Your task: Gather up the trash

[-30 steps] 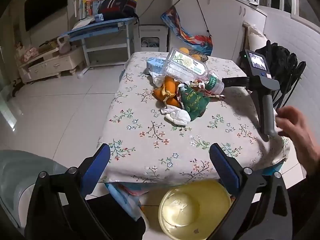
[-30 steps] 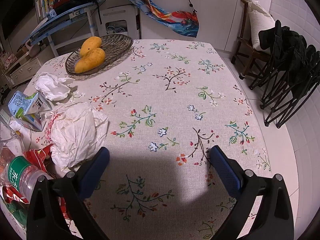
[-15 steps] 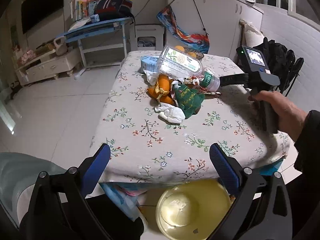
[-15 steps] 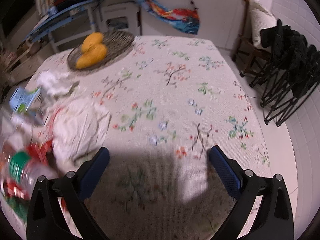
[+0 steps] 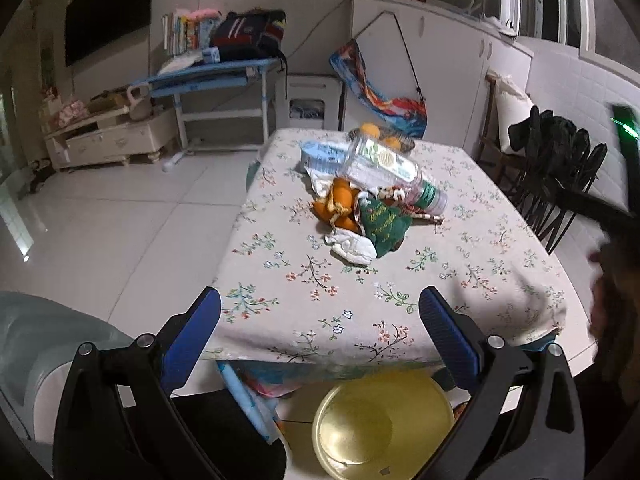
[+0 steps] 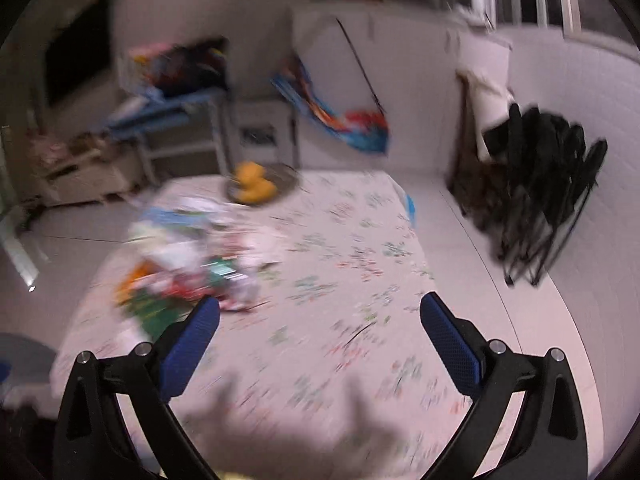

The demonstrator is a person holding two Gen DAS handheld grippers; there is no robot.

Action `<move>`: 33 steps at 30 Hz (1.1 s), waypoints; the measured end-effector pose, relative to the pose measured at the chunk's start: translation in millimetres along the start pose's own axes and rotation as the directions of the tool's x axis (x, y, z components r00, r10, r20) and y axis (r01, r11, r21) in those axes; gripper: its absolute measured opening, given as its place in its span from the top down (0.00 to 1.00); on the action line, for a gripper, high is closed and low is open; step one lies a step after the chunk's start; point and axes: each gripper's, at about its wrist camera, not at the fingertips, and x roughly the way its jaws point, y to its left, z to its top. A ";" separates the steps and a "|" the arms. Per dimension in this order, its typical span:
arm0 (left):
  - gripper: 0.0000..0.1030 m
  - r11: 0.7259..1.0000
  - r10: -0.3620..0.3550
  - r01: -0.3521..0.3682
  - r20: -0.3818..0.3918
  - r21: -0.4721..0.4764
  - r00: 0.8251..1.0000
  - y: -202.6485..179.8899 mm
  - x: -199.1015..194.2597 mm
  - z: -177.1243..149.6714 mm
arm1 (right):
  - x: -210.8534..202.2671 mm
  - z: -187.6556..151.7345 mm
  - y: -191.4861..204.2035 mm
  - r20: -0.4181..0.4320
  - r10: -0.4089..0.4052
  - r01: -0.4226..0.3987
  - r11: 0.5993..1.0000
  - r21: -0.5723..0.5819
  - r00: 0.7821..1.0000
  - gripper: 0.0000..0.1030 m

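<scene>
The trash pile [image 5: 368, 208], a clear bottle [image 5: 384, 168] atop wrappers and tissue, sits toward the table's [image 5: 480, 280] far left edge. Both the left gripper [image 5: 320, 312] and right gripper [image 6: 320, 316] are spread wide, holding nothing. The right wrist view is motion-blurred, smearing the pile; a yellow bin [image 5: 384, 424] shows partly below the near edge.

I count one table under a floral cloth [image 5: 472, 240]. On it I see one clear plastic bottle with a green-labelled neck [image 5: 384, 170], one green foil packet [image 5: 383, 227], one crumpled white tissue [image 5: 352, 245], one pale blue carton [image 5: 320, 156] and one dark woven dish [image 5: 404, 142] holding two yellow fruits [image 5: 369, 130]. Below the near edge I count one round yellow bin [image 5: 380, 424].
</scene>
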 end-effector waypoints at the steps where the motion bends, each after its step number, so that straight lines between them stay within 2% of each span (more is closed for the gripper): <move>1: 0.07 1.000 0.000 0.000 0.014 0.004 1.000 1.1 -8.2 -1.5 | -19.2 -15.1 8.0 0.018 0.026 -0.026 1.000 -0.016 1.000 0.07; 5: 0.07 1.000 0.005 -0.006 0.064 0.010 0.998 4.7 -33.3 -10.3 | -62.1 -45.1 21.3 0.095 0.051 -0.048 0.998 -0.039 0.994 0.07; 8: 0.07 1.000 0.009 -0.011 0.091 0.026 0.996 5.6 -51.8 -17.2 | -91.3 -53.2 27.0 0.187 0.036 -0.022 0.997 -0.077 0.982 0.07; 12: 0.07 0.998 0.022 -0.029 0.136 0.047 0.991 6.9 -73.8 -20.0 | -110.4 -59.8 21.2 0.256 0.015 -0.001 0.998 -0.055 0.967 0.07; 18: 0.07 0.996 0.051 -0.065 0.206 0.064 0.977 18.4 -103.6 -27.7 | -125.3 -75.9 16.5 0.287 -0.015 0.019 1.000 -0.012 0.958 0.07; 22: 0.07 1.000 0.001 -0.005 0.192 0.023 0.981 27.9 -102.0 -28.2 | -123.0 -80.9 21.5 0.292 -0.017 0.026 0.999 -0.026 0.956 0.07; 33: 0.07 1.000 -0.003 -0.002 0.195 0.021 0.981 19.5 -85.8 -21.4 | -112.7 -86.1 26.5 0.303 -0.044 0.065 0.996 -0.058 0.952 0.07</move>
